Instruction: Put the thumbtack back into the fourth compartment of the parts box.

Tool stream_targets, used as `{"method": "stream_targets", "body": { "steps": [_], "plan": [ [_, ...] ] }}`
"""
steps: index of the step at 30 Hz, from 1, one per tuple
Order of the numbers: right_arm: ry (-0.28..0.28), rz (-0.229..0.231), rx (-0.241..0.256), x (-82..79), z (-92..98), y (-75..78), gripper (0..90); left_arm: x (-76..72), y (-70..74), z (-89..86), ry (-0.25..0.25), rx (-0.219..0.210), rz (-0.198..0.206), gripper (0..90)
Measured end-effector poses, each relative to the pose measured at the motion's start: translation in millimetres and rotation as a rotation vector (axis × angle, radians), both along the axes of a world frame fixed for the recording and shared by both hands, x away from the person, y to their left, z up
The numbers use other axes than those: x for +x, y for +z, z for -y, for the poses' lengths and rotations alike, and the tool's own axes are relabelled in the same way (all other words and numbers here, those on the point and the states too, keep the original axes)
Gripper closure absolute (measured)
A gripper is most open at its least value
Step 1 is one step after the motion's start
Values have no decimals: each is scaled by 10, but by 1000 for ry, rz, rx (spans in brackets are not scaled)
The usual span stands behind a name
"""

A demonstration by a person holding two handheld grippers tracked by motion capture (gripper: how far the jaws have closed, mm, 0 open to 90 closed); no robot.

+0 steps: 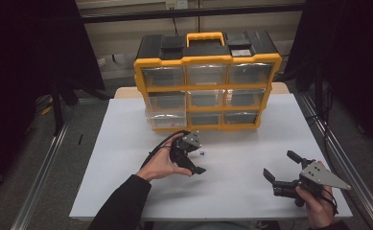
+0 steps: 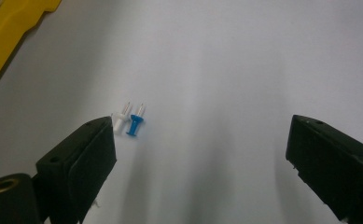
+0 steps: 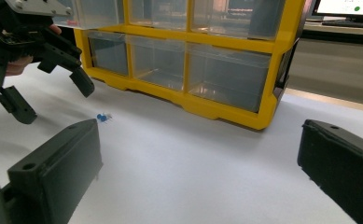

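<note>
Left gripper view, white pushpin (image 2: 119, 120) beside blue pushpin (image 2: 135, 124) (touching).

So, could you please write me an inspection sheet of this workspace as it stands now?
Surface: white table top, flat and bare around the work.
Job's things: blue push pin and white push pin lying side by side.
Clutter: nothing seen.
Grippers: left hand-held gripper open over the pins; right hand-held gripper open, holding nothing.
Cables: black cable trails from the left one.
Surroundings: yellow drawer organiser at the far edge, bottom-left drawer pulled out.
</note>
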State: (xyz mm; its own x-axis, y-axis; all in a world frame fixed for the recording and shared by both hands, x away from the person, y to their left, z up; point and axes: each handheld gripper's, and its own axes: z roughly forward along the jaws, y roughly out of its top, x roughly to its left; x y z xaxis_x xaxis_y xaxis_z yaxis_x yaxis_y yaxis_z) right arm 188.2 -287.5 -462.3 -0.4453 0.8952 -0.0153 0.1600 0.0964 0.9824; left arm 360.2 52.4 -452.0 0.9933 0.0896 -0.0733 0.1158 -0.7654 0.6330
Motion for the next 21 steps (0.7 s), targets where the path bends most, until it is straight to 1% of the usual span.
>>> {"method": "stream_targets", "body": {
  "steps": [1,2,3,4,5,6,7,8,9,10,11,12,13,14,15,16,17,18,19,20,21],
  "plan": [
    [-1,0,0,1,-2,0,0,10,-9,10,-2,2,-3,102],
    [1,-3,0,1,-3,-1,0,36,8,18,-30,30,-23,108],
    [2,-2,-1,1,-3,-1,0,35,-5,30,-22,20,-15,116],
    [1,2,-3,2,-2,-1,0,53,1,41,-33,23,-25,124],
    [1,2,-3,1,-1,0,0,65,1,50,-38,23,-25,126],
    [-1,1,-1,1,-2,0,0,64,-16,61,-29,4,-13,138],
    [-1,0,0,0,-1,0,0,67,-26,68,-30,-4,-16,151],
    [-1,0,0,0,-1,0,0,89,-19,69,-52,18,-33,159],
    [-1,1,-1,0,0,0,0,87,-46,78,-32,4,-17,158],
    [1,1,-1,0,1,0,0,97,-50,81,-32,11,-21,159],
    [2,1,-1,1,0,-1,0,117,-43,84,-53,26,-35,159],
    [0,-1,1,0,-2,0,0,120,-45,85,-49,36,-38,161],
    [1,-2,1,0,-2,0,0,115,-71,96,-38,15,-26,171],
    [1,0,-1,0,-2,-1,0,134,-60,97,-60,38,-37,178],
    [1,0,-1,0,-2,-1,0,142,-69,102,-71,39,-38,183],
    [2,1,0,1,-1,0,0,146,-77,102,-70,45,-39,197],
    [0,0,1,0,-1,0,0,151,-92,107,-61,38,-34,210],
    [0,-2,1,0,-2,0,0,169,-93,104,-65,52,-39,218],
    [-2,1,3,3,-5,-2,0,161,-121,110,-41,31,-21,218],
    [-1,1,4,3,-5,-2,0,169,-105,104,-29,67,-5,218],
    [0,-2,1,-1,-3,0,0,180,-112,104,-30,65,-9,218]
  ]
}}
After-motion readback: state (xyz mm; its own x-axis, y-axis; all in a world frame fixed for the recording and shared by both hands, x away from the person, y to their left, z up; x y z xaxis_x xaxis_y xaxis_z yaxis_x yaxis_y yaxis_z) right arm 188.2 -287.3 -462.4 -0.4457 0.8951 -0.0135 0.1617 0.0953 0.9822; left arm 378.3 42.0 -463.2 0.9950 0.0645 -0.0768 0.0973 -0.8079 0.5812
